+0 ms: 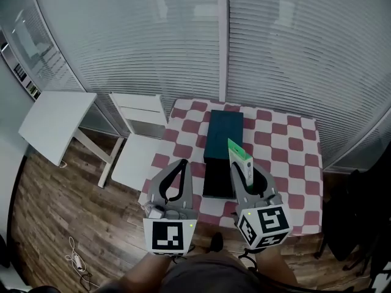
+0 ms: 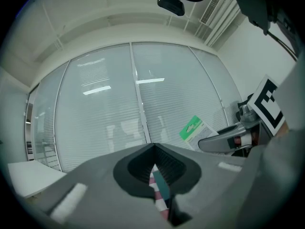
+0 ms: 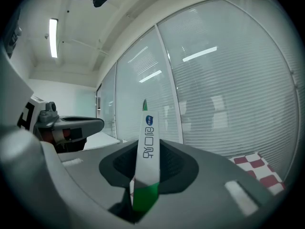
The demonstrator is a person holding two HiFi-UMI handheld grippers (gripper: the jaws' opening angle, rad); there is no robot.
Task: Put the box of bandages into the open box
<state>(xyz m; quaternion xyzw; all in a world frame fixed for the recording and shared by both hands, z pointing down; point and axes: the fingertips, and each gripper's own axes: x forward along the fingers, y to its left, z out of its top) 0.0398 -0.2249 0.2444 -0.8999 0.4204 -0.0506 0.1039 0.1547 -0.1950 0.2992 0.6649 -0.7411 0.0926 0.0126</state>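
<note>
The checked table (image 1: 293,145) carries the dark teal open box (image 1: 223,136), lying lengthwise near its middle. The box of bandages (image 1: 239,153) (green and white, standing on edge) is in the air by that box's right edge, clamped between the right gripper (image 1: 247,174) jaws. The left gripper (image 1: 181,163), alongside, has its jaws together on nothing.

Green-white bandage box (image 1: 240,157) upright, edge-on, clamped in right tongs (image 1: 247,171); dark teal open box (image 1: 223,136) just beside.
</note>
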